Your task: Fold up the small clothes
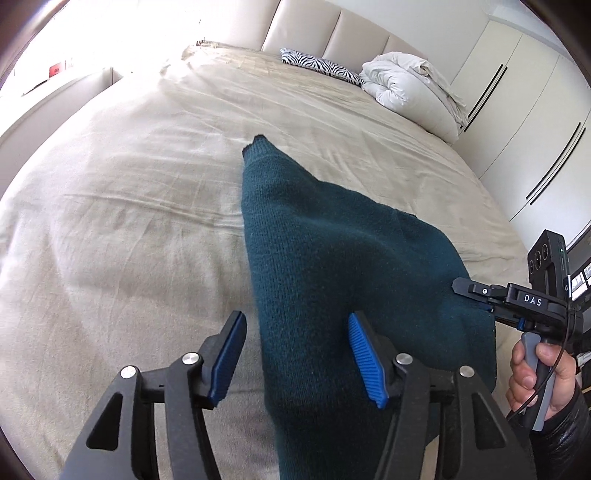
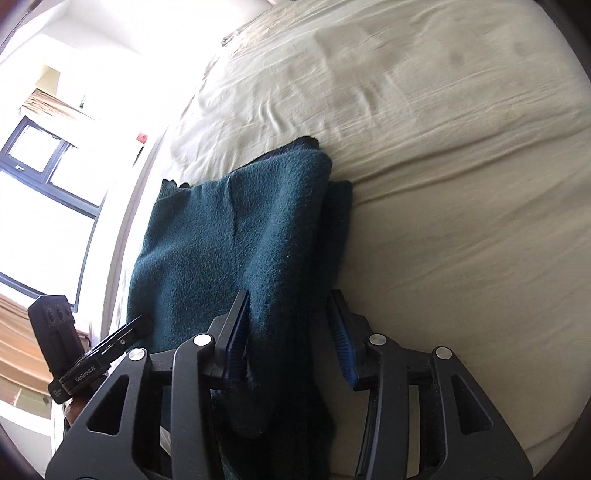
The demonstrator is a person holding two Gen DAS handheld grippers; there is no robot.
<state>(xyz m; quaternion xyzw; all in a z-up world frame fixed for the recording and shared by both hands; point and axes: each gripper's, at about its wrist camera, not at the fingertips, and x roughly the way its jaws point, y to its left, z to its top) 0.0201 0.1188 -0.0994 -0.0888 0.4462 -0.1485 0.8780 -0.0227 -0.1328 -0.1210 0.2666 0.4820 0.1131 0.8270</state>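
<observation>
Since the teal knit garment [image 1: 332, 266] already lies doubled on the bed [image 1: 129, 192], with stacked layers showing along its edge in the right wrist view, I'd judge the fold partway done, not finished. A loose narrow end, probably a sleeve or cuff, trails toward the headboard [image 1: 332, 33]. The near end runs under both tools and out of frame, so the full outline is not readable.

Left: tuck or fold that end in, at least one more fold to compact it, then flatten.

Left tongs [image 1: 297, 354]: jaws wide apart, gripping nothing. They straddle the garment's left edge; the right pad [image 1: 364, 358] sits over the knit, the left pad [image 1: 227, 356] over bare sheet. Whether the pads touch the cloth I cannot tell. Tool angled down along the garment's length, pointing toward the headboard.

Right tongs [image 2: 290, 332]: jaws also apart, with a fold of the knit bunched between them. The left pad [image 2: 236, 332] looks pressed against the fabric; the right pad [image 2: 341, 334] shows a gap, so not clamped. In the left wrist view this tool comes in from the right, near level, tips at the garment's right edge, the person's hand [image 1: 535, 373] wrapped round the grip.

Off-task: zebra-print pillow [image 1: 319, 66] and rolled white duvet [image 1: 406, 85] at the far corner, wardrobe [image 1: 517, 103] beyond. Window [image 2: 40, 155] blown out.
</observation>
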